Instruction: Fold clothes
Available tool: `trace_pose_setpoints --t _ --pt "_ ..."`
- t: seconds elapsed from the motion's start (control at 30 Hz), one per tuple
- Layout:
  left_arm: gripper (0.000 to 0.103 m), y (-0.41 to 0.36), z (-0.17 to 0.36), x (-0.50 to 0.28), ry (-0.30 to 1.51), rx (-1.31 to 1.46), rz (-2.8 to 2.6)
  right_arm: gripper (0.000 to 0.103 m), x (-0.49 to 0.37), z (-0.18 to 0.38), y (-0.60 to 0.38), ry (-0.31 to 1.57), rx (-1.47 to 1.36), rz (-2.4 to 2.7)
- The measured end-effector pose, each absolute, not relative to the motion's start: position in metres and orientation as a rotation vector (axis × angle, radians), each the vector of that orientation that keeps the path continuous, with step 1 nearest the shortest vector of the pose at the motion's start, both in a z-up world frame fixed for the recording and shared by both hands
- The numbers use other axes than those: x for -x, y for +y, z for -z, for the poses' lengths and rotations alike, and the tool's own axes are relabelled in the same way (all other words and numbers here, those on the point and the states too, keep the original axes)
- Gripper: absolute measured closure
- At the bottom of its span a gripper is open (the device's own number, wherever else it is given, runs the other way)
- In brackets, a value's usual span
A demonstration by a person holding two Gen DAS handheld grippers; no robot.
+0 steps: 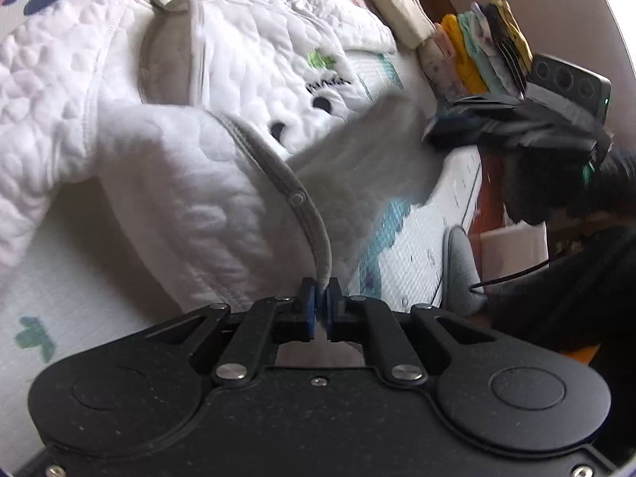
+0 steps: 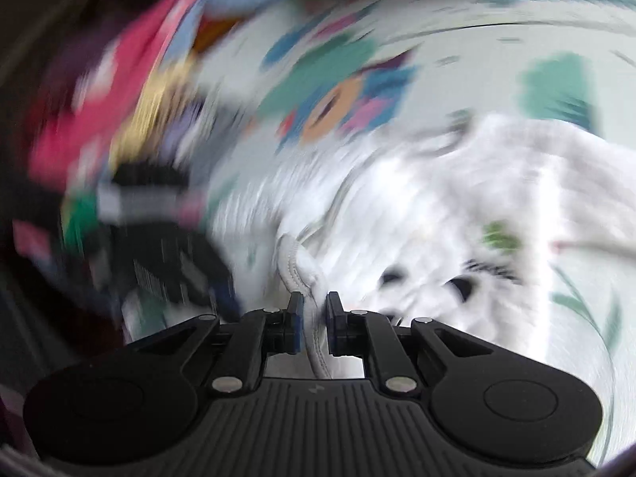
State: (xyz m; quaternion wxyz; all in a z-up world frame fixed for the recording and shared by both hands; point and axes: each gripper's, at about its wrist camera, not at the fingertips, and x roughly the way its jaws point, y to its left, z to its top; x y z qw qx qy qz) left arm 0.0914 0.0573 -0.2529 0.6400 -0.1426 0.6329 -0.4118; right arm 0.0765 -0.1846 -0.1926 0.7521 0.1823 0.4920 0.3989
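Both claws grip the white quilted garment (image 1: 190,183) lying on the patterned bed cover (image 1: 421,246): left gripper (image 1: 321,302) pinched tight on its grey snap-button edge, right gripper (image 2: 315,310) clamped on a white hem, a folded stack (image 1: 477,51) beyond, right view heavily blurred.

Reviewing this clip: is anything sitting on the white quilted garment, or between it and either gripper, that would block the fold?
Nothing visible does. The left gripper is shut on the grey-trimmed edge of the white quilted garment, and the right gripper has a white hem between its fingers. The garment's spread part lies bare. The right wrist view is heavily blurred.
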Motion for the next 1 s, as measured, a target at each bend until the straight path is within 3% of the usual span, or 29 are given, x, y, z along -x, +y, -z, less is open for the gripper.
trace_pose_setpoints --t 0.27,0.5,0.53,0.6,0.63,0.73,0.83,1.0 --pt "0.099 0.026 0.273 -0.106 1.513 0.324 0.881 0.09 -0.075 0.18 -0.259 0.888 -0.844 -0.731" --pt "0.099 0.007 0.285 -0.105 1.542 0.322 0.825 0.089 -0.054 0.178 -0.244 0.845 -0.793 -0.863" --pt "0.094 0.006 0.283 -0.104 1.541 0.313 0.838 0.089 -0.052 0.184 -0.241 0.862 -0.79 -0.865" --pt "0.063 0.007 0.275 -0.103 1.548 0.299 0.879 0.089 -0.044 0.198 -0.236 0.895 -0.791 -0.862" --pt "0.043 0.008 0.268 -0.103 1.558 0.295 0.911 0.089 -0.04 0.203 -0.233 0.906 -0.782 -0.865" --pt "0.043 0.021 0.243 -0.105 1.577 0.196 1.033 0.089 -0.024 0.212 -0.225 0.927 -0.74 -0.887" --pt "0.053 0.049 0.204 -0.121 1.449 0.077 1.081 0.089 -0.014 0.214 -0.219 0.946 -0.698 -0.907" --pt "0.055 0.077 0.187 -0.179 1.255 -0.054 0.814 0.089 -0.006 0.216 -0.22 0.963 -0.678 -0.909"
